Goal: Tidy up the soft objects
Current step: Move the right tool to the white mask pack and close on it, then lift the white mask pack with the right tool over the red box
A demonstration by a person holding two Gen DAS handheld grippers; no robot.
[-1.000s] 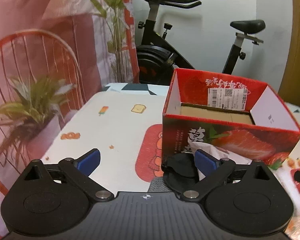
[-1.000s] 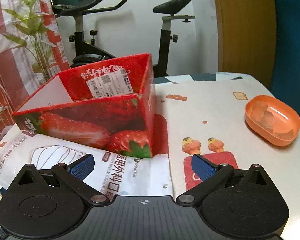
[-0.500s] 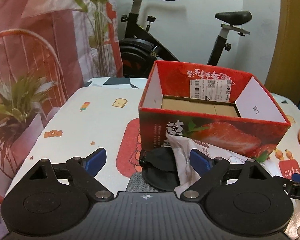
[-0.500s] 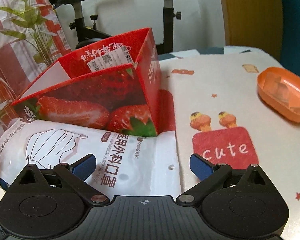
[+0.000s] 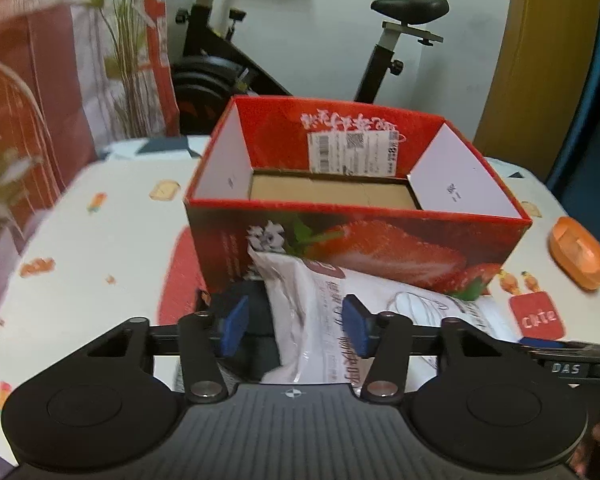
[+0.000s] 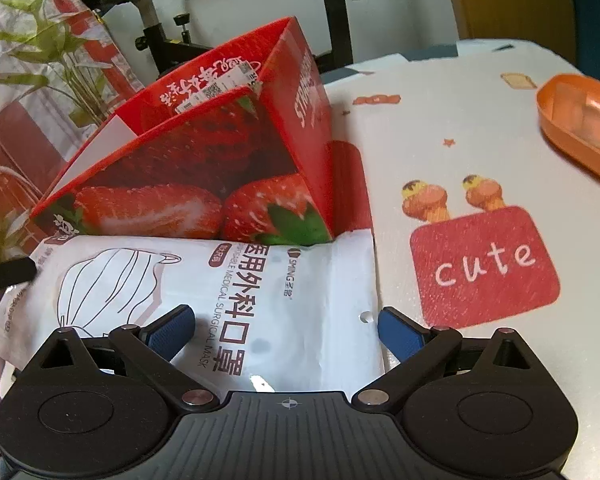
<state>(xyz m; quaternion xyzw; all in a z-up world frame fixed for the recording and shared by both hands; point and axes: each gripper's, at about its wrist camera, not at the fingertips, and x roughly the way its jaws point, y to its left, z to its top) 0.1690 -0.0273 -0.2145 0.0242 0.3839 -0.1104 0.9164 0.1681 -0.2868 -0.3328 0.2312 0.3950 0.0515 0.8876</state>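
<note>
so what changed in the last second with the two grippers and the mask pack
The left hand-held gripper moved in over the mask pack's crumpled end, and its jaws, wide a second ago, are closing around it. The right hand-held gripper came down over the pack's other end, jaws open as before. The strawberry box and orange case stayed put.

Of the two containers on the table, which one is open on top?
The red strawberry box: its top is open, showing a bare cardboard floor. The orange case, off to its right, is lidded.
</note>
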